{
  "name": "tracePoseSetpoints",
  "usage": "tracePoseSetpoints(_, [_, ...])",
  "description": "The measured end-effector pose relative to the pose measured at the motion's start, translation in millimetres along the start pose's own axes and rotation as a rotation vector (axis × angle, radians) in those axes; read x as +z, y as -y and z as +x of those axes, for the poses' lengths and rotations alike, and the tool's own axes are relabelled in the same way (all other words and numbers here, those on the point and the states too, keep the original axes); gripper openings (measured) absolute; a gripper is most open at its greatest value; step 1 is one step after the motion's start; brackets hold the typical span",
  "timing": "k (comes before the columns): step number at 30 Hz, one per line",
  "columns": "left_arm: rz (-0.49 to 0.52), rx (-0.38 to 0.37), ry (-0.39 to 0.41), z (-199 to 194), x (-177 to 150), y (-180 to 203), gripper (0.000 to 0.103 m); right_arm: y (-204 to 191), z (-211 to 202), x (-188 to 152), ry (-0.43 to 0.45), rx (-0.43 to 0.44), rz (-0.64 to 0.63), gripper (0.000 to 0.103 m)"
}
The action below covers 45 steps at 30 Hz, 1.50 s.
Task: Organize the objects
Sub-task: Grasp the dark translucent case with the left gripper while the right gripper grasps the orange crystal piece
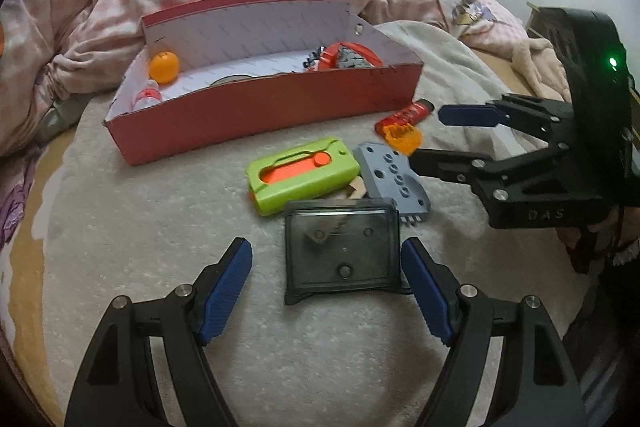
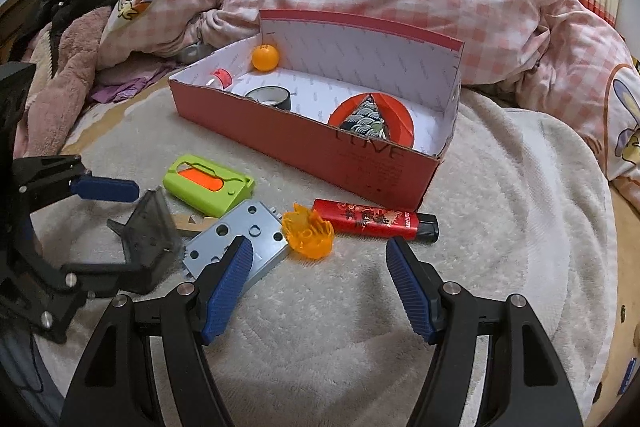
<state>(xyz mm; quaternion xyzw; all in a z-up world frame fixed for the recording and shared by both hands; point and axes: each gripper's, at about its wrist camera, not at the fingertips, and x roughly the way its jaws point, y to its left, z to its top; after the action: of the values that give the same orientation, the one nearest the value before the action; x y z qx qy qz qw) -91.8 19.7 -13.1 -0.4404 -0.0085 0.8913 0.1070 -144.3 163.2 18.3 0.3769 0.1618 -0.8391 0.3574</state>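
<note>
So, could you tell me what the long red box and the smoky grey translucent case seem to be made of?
The long red box looks like matte cardboard: thin folded walls, a ragged cut rim. The smoky grey translucent case seems glossy hard plastic; the parts inside show through it.

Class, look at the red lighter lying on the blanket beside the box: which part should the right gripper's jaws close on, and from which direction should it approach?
Grip the red lighter across the middle of its long red body, descending from above. It lies flat on the white blanket, long axis crosswise to the open right gripper, so its narrow width fits between the jaws. Stay clear of the orange flame piece touching its left end.
</note>
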Motion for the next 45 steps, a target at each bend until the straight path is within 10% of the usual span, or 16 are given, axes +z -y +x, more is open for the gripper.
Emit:
tracePoseSetpoints(5, [0.008,-0.003,-0.012,3,-2,3,0.061,0,1,0,-0.003,0.011,-0.001,0.07])
tracePoseSetpoints(15, [0.017,0.004,-0.023,4,-3,5,0.061,9,7,2,-0.013,0.029,0.046,0.058])
tracePoseSetpoints(20, [0.019,0.003,-0.023,3,-3,4,0.061,6,11,2,-0.022,0.053,0.035,0.026])
tracePoseSetpoints(33, [0.006,0.001,-0.007,-2,-2,-1,0.061,1,6,1,-0.006,0.033,0.014,0.025])
tracePoseSetpoints(45, [-0.013,0.104,0.302,-61,29,-19,0.061,-2,-63,23,0.265,0.006,0.036,0.025])
